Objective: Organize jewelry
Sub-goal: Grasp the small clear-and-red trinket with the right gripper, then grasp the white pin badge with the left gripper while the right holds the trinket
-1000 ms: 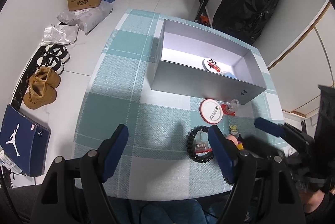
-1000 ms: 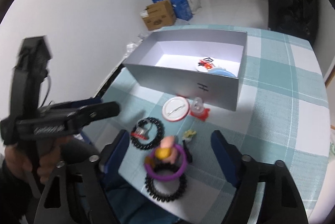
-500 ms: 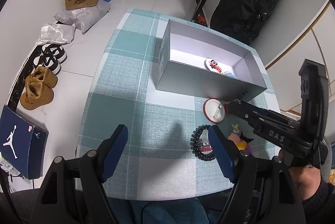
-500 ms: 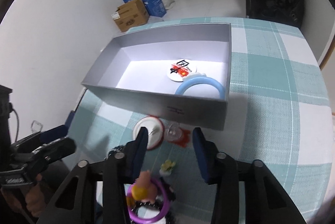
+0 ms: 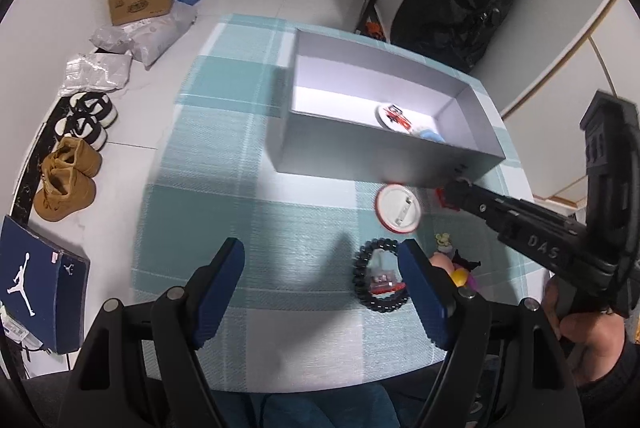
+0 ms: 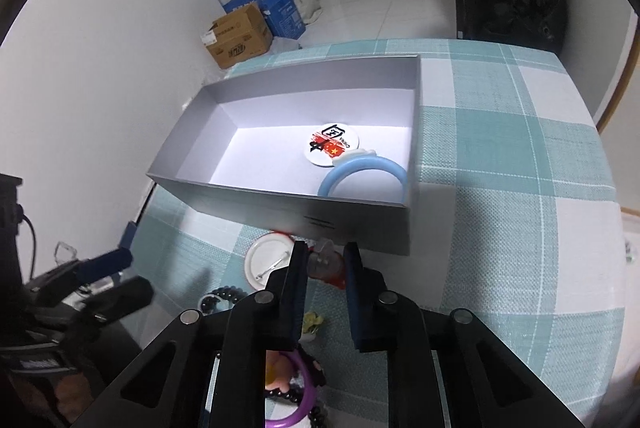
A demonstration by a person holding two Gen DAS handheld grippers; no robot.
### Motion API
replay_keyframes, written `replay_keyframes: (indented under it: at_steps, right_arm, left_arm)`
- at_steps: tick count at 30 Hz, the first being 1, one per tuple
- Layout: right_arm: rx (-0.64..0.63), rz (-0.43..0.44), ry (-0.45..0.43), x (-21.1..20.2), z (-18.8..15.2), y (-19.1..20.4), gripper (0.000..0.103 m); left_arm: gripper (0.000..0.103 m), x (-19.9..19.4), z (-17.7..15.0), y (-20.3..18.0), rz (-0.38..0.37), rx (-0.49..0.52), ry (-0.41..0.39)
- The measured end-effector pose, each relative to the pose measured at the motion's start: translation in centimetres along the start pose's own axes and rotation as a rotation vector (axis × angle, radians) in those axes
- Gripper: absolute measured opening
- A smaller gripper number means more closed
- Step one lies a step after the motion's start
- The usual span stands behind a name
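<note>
Red-and-clear trinket (image 6: pixel 327 265): my right gripper (image 6: pixel 326 260) has just clamped it, beside the grey box (image 6: pixel 296 206).
Left gripper (image 5: pixel 320 260): hovers spread, empty.
Meaning: I judge lifting into the box comes next.

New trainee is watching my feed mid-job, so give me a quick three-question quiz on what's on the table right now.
1. True or false: the grey box is empty.
2. What is the right gripper shut on?
A. the clear-and-red trinket
B. the black bead bracelet
C. the white badge lying face down
3. Fill in: the left gripper hangs ____ above the checked tablecloth, holding nothing.

Key
1. False: a printed badge and a blue ring lie inside.
2. A
3. open
</note>
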State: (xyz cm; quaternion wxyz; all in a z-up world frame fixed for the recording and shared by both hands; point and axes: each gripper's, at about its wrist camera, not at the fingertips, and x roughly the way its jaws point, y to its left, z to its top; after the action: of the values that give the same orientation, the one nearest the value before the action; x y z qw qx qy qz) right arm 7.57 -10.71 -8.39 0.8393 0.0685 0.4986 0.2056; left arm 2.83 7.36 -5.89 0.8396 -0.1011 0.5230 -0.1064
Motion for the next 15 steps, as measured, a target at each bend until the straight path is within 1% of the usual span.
replay_keyframes:
  at_steps: [5,10,15]
  right_arm:
    - [-0.005,0.020,-0.025,-1.3,-0.3,0.1,0.017]
    - [0.020,0.030,-0.044,-3.1,-0.6,-1.2,0.017]
    - [0.058,0.038,-0.060,-4.5,-1.0,-2.8,0.017]
  left_arm:
    - [0.075,0.9,0.3,-1.3,-0.002,0.032,0.015]
    - [0.075,1.8,0.5,-2.8,-0.005,0.072,0.038]
    - [0.075,2.4,0.6,-4.8,0.051,0.147,0.030]
